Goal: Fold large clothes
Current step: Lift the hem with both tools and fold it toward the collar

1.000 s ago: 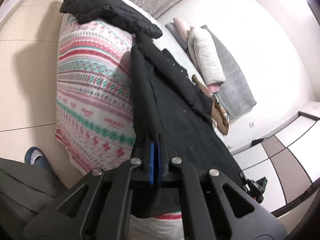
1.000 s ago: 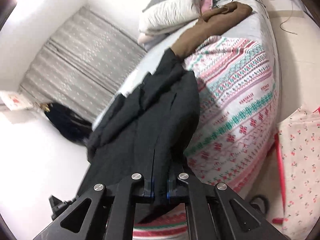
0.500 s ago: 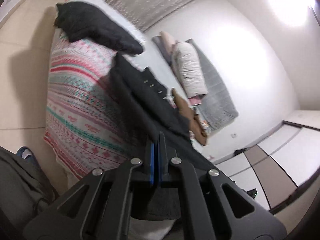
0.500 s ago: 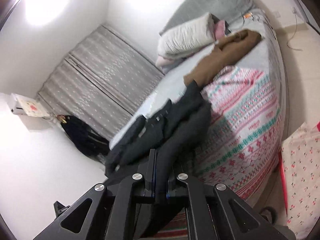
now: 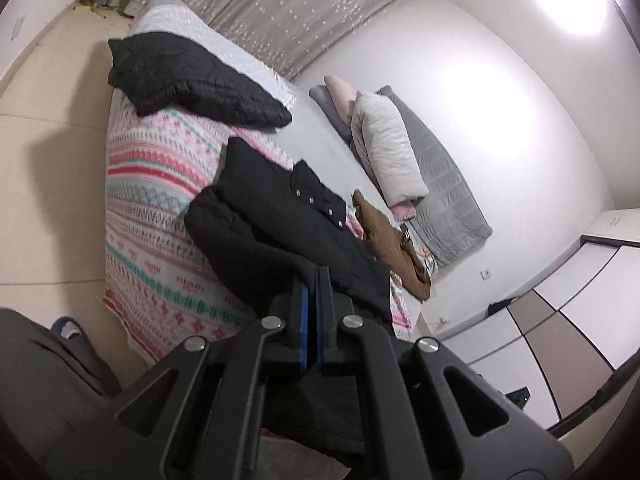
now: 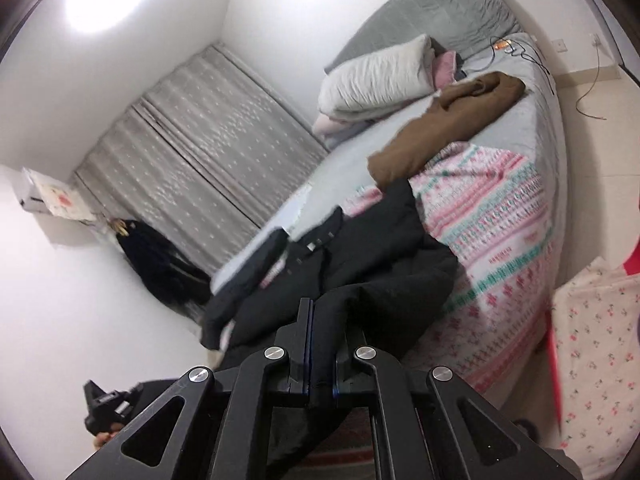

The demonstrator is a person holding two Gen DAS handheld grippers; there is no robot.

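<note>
Lower centre of each wrist view: the left gripper (image 5: 311, 292) and the right gripper (image 6: 320, 328) each have their jaws closed narrow on a bottom edge of the black coat (image 5: 288, 216), a fold of cloth pinched between the pads. The coat runs from the jaws up and away across the centre of both frames, its near part lifted and bulging, its far part lying on the patterned blanket (image 5: 160, 184) that covers the bed (image 6: 516, 92). It is a long, dark, thick garment with a matte, slightly fuzzy surface and a row of small pale buttons (image 5: 312, 200) along the front placket. Judged from its bulk and the rounded folds, it will handle as soft, limp and fairly heavy, sagging between two holds; hem corners or shoulder seams seem the surest places to grip. Farther off, a brown garment (image 6: 448, 128) lies touching the coat's far end, and a quilted black jacket (image 5: 192, 80) rests at upper left of the left view.
</note>
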